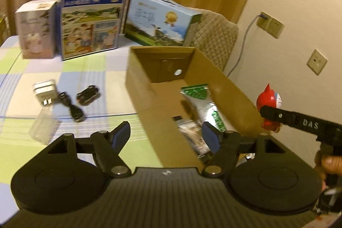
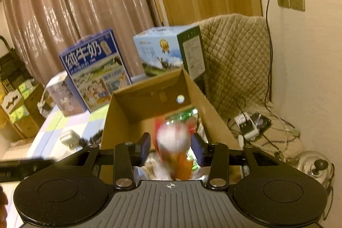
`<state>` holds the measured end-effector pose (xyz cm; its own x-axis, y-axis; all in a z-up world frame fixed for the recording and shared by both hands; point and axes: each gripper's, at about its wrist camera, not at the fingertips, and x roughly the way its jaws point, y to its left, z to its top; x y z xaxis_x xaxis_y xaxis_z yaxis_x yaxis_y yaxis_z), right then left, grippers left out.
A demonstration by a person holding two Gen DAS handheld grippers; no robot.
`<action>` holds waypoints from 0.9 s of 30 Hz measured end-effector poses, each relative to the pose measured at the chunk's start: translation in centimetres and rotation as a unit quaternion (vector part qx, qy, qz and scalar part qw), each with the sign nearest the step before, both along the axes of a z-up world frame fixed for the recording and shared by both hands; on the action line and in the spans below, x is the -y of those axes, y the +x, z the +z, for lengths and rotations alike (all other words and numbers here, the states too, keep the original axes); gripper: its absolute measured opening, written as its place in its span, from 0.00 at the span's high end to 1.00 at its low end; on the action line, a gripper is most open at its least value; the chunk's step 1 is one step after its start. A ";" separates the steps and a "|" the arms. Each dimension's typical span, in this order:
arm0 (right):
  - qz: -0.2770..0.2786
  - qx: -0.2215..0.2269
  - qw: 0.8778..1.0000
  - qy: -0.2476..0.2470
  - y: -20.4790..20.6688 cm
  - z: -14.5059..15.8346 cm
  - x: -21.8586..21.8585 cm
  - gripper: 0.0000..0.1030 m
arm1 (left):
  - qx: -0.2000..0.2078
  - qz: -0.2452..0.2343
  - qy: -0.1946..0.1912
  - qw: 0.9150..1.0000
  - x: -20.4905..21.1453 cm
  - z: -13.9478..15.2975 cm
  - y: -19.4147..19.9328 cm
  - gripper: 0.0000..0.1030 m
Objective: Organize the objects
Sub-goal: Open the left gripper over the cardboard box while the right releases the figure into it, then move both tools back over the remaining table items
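One red toy figure (image 2: 174, 149) sits blurred between the right gripper (image 2: 173, 147) jaws, apart, over the cardboard box (image 2: 119, 121): drop step. Left gripper (image 1: 165, 134) jaws apart, empty. Next: charger (image 1: 43, 92) on bench.

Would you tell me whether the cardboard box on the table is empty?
Not empty. The open cardboard box already holds a green-and-silver packet and another small packet on its floor.

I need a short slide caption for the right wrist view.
Right gripper brings a red toy figure over the cardboard box.
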<state>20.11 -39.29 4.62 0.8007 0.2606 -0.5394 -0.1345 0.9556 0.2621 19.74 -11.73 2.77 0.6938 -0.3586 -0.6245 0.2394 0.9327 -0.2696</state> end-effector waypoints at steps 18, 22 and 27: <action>0.014 0.036 0.999 0.011 -6.6 3.2 -4.6 0.36 | 0.014 0.076 0.013 0.997 -9.8 1.5 -4.3 0.16; 0.050 0.034 0.998 0.006 -7.6 3.3 -7.8 0.36 | 0.016 0.104 0.026 0.994 -12.7 1.7 -6.0 0.13; 0.092 0.036 0.995 -0.010 -8.8 3.3 -11.9 0.36 | 0.016 0.135 0.036 0.990 -16.0 2.0 -7.9 0.12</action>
<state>11.32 -27.35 7.90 0.7774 0.3966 -0.4882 -0.3260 0.9178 0.2265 11.81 4.24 4.73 0.7778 -0.1140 -0.6181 -0.0131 0.9803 -0.1973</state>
